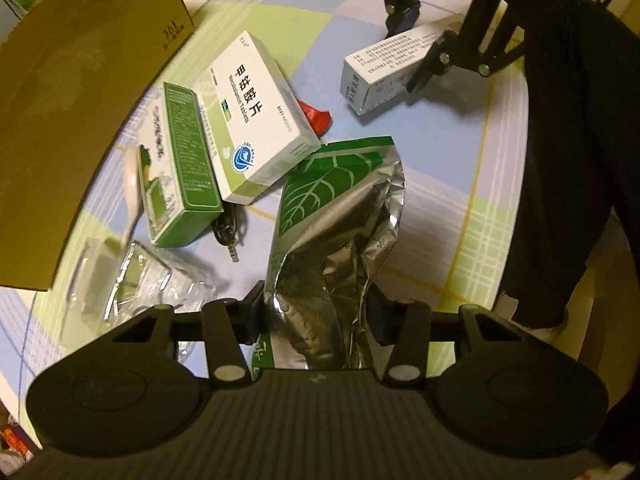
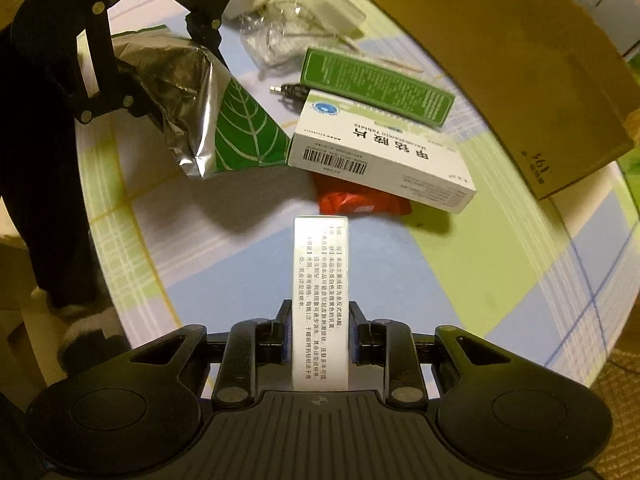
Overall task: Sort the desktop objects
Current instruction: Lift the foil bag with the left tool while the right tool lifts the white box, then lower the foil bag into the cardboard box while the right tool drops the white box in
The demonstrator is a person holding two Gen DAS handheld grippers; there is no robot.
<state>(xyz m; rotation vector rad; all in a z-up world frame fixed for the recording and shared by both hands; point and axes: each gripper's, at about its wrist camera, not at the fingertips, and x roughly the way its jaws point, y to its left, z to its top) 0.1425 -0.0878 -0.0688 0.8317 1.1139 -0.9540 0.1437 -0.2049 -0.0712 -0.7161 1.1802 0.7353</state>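
Observation:
My left gripper [image 1: 316, 312] is shut on a crumpled silver foil pouch [image 1: 340, 216] with a green leaf print, held just above the table. In the right wrist view the same pouch [image 2: 192, 120] hangs from that gripper at the upper left. My right gripper [image 2: 320, 332] is shut on a long narrow white box [image 2: 320, 300] with printed text; in the left wrist view that box [image 1: 384, 68] sits at the upper right between black fingers. A white-and-green tablet box [image 1: 256, 116] leans on a dark green box [image 1: 188, 160], with a red wrapper [image 2: 360, 204] under it.
A brown cardboard box [image 1: 72, 92] stands along the left side, at the right [image 2: 520, 60] in the other view. Clear plastic packaging [image 1: 132, 280] and a black audio cable [image 1: 228, 232] lie near the green box. The round table has a checked cloth [image 1: 440, 200]. A dark sleeve [image 1: 568, 140] hangs at right.

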